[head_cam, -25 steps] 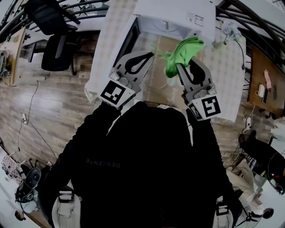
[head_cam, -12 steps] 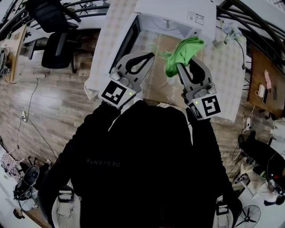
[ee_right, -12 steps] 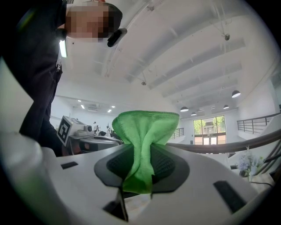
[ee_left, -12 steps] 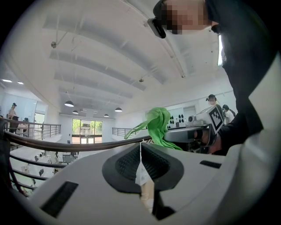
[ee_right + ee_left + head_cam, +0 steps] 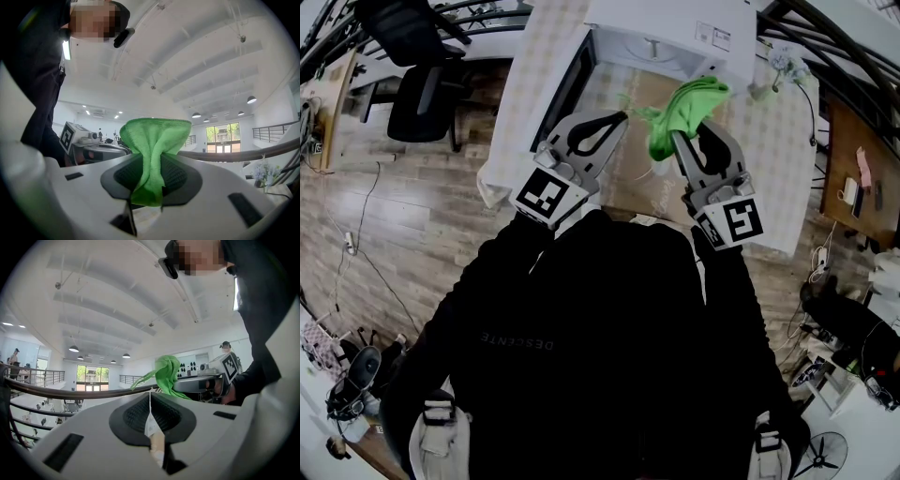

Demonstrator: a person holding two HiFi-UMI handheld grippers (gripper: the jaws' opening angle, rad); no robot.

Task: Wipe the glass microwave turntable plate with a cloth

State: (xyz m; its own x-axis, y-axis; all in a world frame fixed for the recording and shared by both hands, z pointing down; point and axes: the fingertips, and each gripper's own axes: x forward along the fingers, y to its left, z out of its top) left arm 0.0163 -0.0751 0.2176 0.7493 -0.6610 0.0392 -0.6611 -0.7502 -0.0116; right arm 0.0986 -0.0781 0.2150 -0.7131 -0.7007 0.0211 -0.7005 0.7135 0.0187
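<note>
Left gripper view presents the glass turntable plate (image 5: pixel 70 393) edge-on, as a dark curved rim running leftward from the left gripper (image 5: pixel 150 393), whose jaws are clamped on that rim. The plate is held in the air, in front of the person's chest and on the near side of the open white microwave (image 5: pixel 670 28). A green cloth (image 5: pixel 154 140) is pinched between the closed jaws of the right gripper (image 5: pixel 151 161), just to the right of the plate's gripped edge. Its bunched top is seen close against the rim, though contact cannot be confirmed. The microwave is set on a table (image 5: pixel 534 75) with a checked covering. A black office chair (image 5: pixel 422 103) is seen at the far left, on the wooden floor.
</note>
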